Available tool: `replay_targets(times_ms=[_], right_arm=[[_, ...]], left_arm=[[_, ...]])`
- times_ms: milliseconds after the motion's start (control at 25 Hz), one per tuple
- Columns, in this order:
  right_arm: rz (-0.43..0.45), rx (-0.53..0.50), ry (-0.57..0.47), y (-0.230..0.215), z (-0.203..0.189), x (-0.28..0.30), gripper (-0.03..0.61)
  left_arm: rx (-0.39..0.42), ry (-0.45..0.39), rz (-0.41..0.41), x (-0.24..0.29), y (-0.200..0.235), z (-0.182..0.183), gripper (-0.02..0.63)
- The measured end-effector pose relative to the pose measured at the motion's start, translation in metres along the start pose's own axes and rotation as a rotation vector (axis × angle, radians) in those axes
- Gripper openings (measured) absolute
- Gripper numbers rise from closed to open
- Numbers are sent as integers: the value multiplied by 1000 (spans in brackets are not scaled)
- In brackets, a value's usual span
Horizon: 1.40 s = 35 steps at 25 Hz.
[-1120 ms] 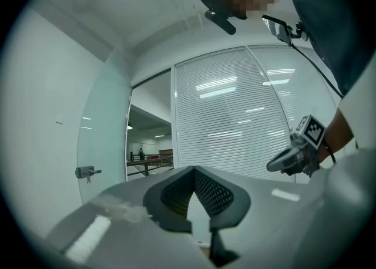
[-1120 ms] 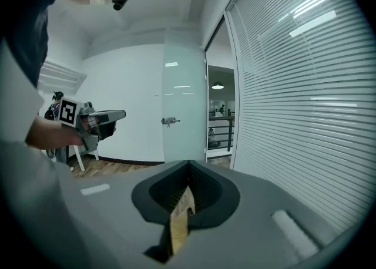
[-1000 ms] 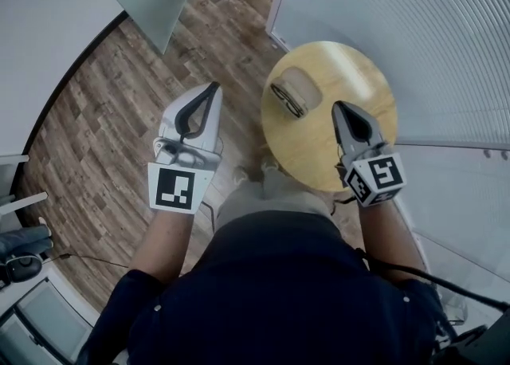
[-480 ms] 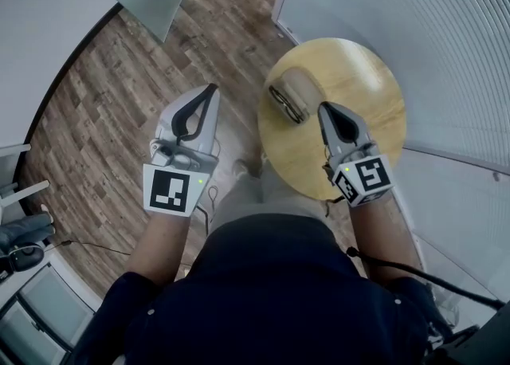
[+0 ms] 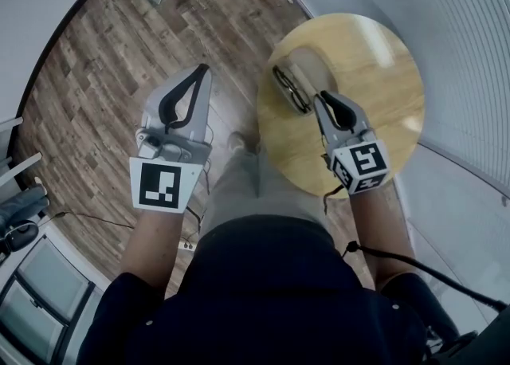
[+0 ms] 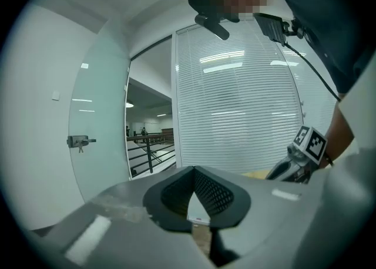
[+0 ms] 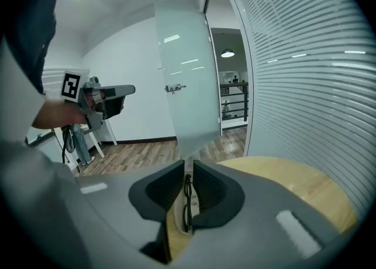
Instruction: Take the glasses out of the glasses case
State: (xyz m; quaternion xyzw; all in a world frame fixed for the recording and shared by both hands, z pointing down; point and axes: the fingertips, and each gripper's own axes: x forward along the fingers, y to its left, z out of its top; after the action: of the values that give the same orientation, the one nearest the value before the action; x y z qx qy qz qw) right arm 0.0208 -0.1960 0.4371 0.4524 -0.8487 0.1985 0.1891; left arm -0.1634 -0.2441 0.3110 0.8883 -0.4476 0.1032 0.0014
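An open beige glasses case [image 5: 307, 65] lies on the round wooden table [image 5: 378, 60], near its left edge. Dark-framed glasses [image 5: 288, 89] rest in it. My right gripper [image 5: 319, 98] hovers over the table with its tip just beside the case, jaws drawn together to a thin slit and holding nothing. In the right gripper view the glasses [image 7: 187, 203] show through that slit, past the right gripper [image 7: 185, 174]. My left gripper [image 5: 202, 68] hangs over the wooden floor left of the table, shut and empty. Its tips meet in the left gripper view [image 6: 192, 169].
A wall of white blinds [image 5: 446, 13] curves behind the table. A frosted glass door [image 7: 185, 68] stands beyond the table's far left. A black cable [image 5: 414, 264] trails from the right arm. Grey furniture [image 5: 20, 212] sits at the left edge of the floor.
The right gripper has moved forward across the table until its tip is beside the case. The left gripper has kept its place over the floor, still shut.
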Motion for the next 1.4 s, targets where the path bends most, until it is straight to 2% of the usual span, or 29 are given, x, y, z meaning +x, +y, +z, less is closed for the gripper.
replay_targets(times_ms=[400, 880, 1080, 1280, 1400], right_arm=[[60, 36, 92, -7, -61, 41, 57], [120, 28, 191, -10, -103, 71, 78], [161, -1, 221, -1, -108, 84, 94], [174, -13, 200, 5, -100, 82, 94], [167, -24, 223, 4, -100, 85, 94]], left_arm=[[-3, 22, -7, 41, 0, -40, 5], [-30, 89, -3, 51, 2, -81, 5], [-28, 89, 31, 53, 16, -87, 5], [-28, 83, 45, 48, 21, -87, 5], [-35, 87, 49, 46, 23, -88, 5]])
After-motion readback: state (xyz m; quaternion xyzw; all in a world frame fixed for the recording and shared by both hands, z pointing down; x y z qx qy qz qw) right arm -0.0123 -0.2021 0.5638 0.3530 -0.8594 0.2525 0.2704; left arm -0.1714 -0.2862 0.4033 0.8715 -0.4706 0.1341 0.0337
